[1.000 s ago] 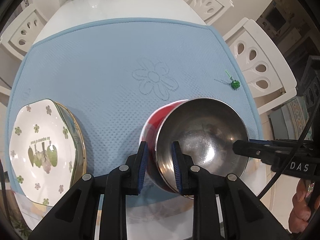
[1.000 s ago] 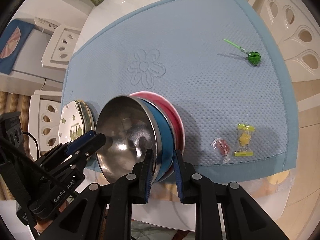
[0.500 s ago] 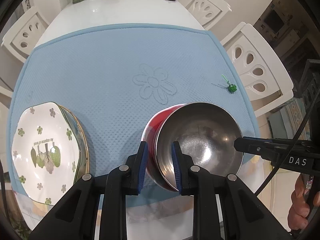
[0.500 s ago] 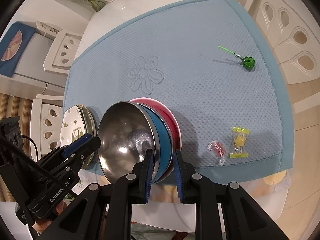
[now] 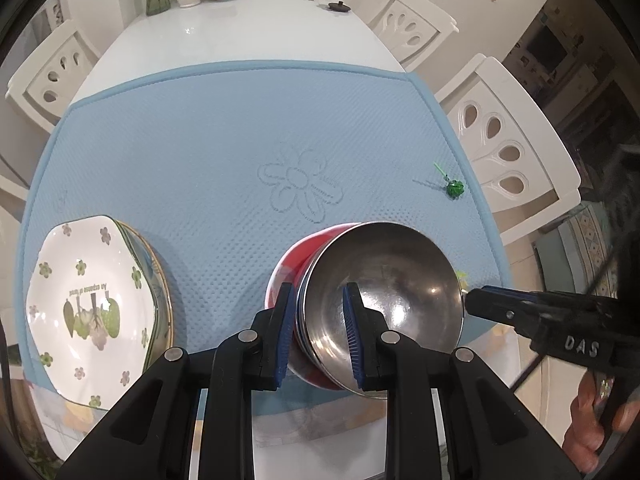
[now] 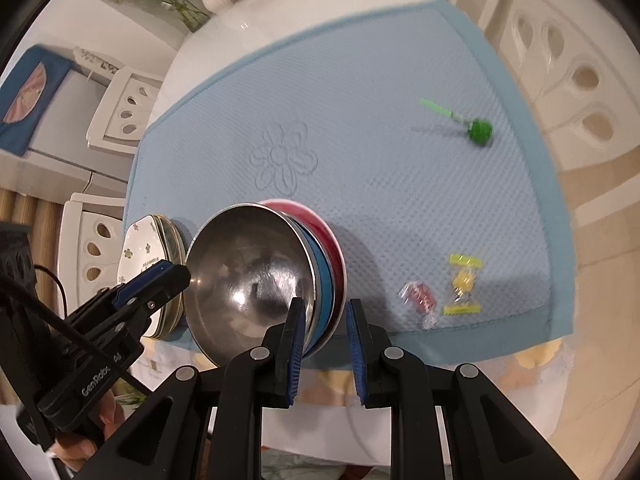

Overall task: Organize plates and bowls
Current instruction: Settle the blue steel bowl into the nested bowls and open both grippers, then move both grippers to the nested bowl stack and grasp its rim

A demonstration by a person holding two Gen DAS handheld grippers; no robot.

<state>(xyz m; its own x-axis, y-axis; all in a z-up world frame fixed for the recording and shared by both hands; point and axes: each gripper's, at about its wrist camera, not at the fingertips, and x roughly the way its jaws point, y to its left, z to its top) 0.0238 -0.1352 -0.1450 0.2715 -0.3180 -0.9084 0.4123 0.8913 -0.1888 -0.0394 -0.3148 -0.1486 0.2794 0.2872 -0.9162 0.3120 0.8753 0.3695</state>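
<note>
left wrist: bowl stack [image 5: 380, 292] rim clamped between both fingers [image 5: 285, 332].

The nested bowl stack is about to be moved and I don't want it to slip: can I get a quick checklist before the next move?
1. Left hand-held gripper shut on the rim of the bowl stack: ok.
2. Right hand-held gripper shut on the opposite rim: ok.
3. Steel, blue and red bowls nested together: ok.
4. Stack clear of the blue mat: cannot tell.
5. Plate stack apart from the bowls: ok.
6. Candies and lollipop out from under the bowls: ok.
</note>
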